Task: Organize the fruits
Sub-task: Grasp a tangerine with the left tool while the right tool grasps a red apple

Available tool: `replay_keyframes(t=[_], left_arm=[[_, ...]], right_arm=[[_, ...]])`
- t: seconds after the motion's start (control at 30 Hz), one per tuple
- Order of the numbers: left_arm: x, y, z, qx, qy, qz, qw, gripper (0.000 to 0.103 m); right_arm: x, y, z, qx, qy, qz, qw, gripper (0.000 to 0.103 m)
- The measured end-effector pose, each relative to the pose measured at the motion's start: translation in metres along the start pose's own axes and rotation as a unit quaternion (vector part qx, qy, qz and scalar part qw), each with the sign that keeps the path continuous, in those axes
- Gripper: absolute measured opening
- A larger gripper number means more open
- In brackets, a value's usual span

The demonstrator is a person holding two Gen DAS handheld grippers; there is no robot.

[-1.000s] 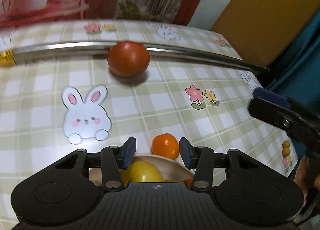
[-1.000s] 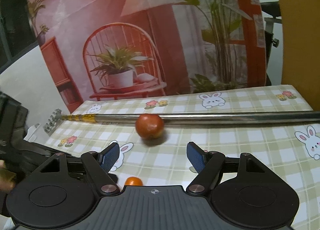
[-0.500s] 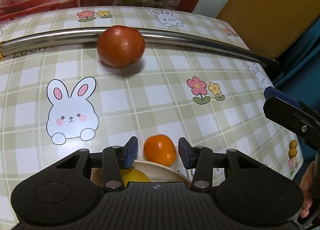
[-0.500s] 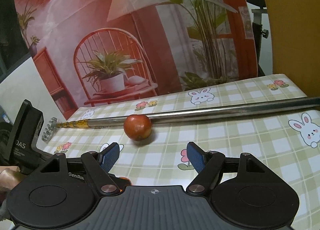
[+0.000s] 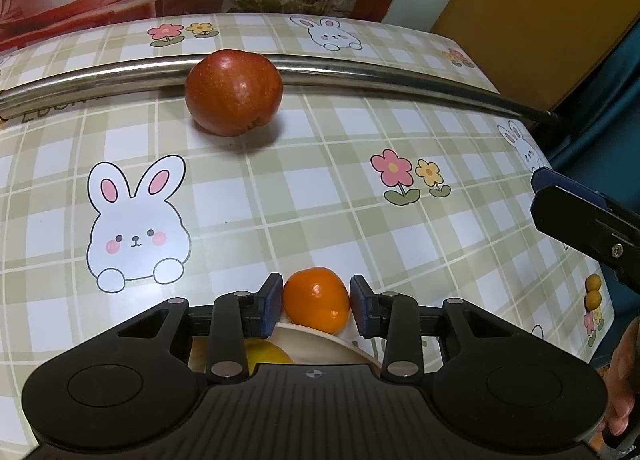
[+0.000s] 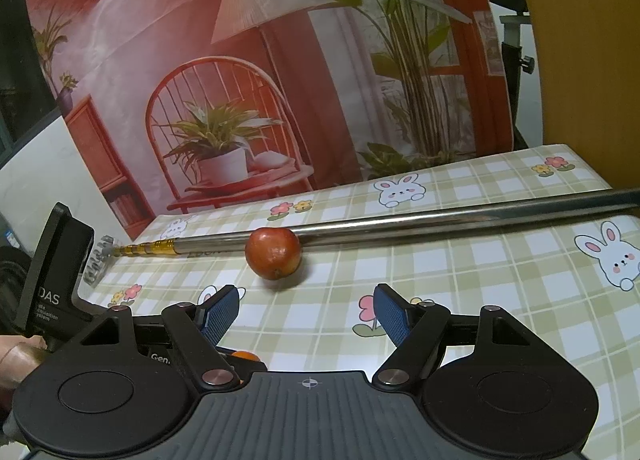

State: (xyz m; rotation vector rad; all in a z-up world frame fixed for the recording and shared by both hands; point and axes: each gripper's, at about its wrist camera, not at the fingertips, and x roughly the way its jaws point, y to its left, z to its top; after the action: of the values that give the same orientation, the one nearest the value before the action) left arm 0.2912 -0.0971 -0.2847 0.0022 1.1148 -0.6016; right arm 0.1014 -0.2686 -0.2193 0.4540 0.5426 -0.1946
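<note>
I've just been closing my left gripper point(image 5: 316, 302) onto the orange point(image 5: 316, 298); next I lift it. My right gripper point(image 6: 307, 312), fingers wide, holds nothing.

We find the left wrist view angled steeply down, close over the tablecloth point(image 5: 280, 187). The right wrist view looks shallower, across it toward the backdrop point(image 6: 280, 59). Both share the apple point(image 5: 234, 91) and metal pole point(image 5: 380, 73).
</note>
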Motion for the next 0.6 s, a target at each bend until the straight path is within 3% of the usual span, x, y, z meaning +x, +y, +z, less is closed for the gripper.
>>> replay_keyframes(t=[0.37,0.6], left_arm=[[-0.042,0.018,-0.006,-0.024,-0.063,-0.011,0.9977,0.038],[-0.084,0.04,-0.023,-0.061,-0.112,-0.01,0.9918,0.038]], right_arm=[[-0.002,0.001,0.004,-0.004,-0.003,0.0,1.0,0.071],[0.001,0.012,0.014,-0.031,-0.007,0.009,0.999,0.071]])
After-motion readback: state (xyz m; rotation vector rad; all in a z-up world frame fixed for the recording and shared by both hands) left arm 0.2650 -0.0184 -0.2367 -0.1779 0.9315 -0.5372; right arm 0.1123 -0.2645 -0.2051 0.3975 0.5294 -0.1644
